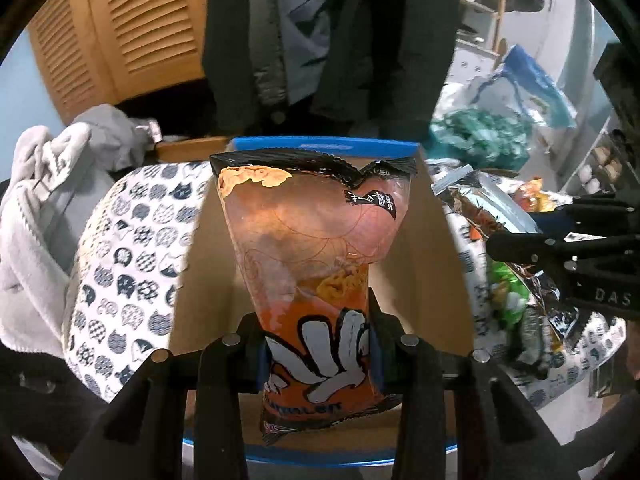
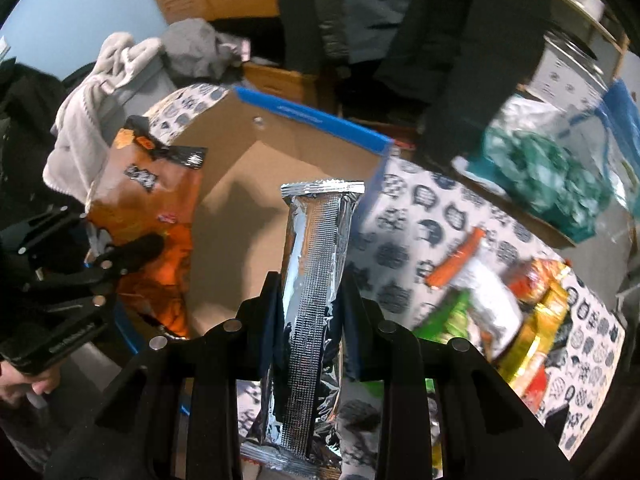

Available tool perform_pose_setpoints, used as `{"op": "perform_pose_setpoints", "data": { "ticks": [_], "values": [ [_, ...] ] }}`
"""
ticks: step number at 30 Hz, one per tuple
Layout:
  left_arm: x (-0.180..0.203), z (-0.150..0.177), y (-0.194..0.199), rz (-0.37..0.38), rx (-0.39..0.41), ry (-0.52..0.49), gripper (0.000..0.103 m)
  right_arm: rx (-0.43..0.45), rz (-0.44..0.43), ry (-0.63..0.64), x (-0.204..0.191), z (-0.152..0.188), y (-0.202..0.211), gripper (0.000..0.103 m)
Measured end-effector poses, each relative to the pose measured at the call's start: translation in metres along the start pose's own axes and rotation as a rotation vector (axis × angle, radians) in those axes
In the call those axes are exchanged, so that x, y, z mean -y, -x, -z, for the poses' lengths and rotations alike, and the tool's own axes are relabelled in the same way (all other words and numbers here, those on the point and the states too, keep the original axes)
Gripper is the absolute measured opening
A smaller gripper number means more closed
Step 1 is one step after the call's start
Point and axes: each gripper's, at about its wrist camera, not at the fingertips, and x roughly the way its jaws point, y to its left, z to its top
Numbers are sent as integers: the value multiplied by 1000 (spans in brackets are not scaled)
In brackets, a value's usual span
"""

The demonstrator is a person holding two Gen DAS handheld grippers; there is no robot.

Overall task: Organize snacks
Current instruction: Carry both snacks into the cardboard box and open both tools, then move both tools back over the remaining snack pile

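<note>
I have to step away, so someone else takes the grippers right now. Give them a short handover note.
Left gripper: shut on the orange snack bag, held over the open cardboard box.
Right gripper: shut on the silver foil packet, held at the box's near edge.
The box sits on the cat-print cloth; its floor, where visible, looks bare.
More snacks lie in a loose pile on the cloth, to the right of the box.
Done: two packs picked up.
Left: set both into the box, then fetch the pile.
</note>
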Motion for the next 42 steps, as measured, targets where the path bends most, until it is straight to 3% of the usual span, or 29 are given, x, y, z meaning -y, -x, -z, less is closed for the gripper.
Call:
{"op": "perform_pose_setpoints", "data": {
  "ticks": [7, 13, 17, 19, 23, 30, 42],
  "values": [
    [-16, 12, -11, -28, -40, 11, 39, -37, -26, 33, -30, -12, -21, 28],
    [-27, 20, -15, -48, -57, 23, 41, -55, -43, 27, -34, -17, -31, 28],
    [-30, 17, -13, -43, -64, 58, 47, -74, -71, 10, -34, -19, -35, 40],
    [-29, 16, -12, -44, -58, 62, 59, -60, -65, 7, -33, -18, -31, 51],
    [-16, 11, -4, -37, -27, 36, 67, -33, -51, 0, -24, -14, -19, 59],
    [18, 1, 3, 1, -12, -22, 71, 2, 30, 8, 3, 7, 10, 71],
    [76, -5, 14, 89, -18, -97, 75, 24, 70, -65, 64, 57, 46, 72]
  ]
}}
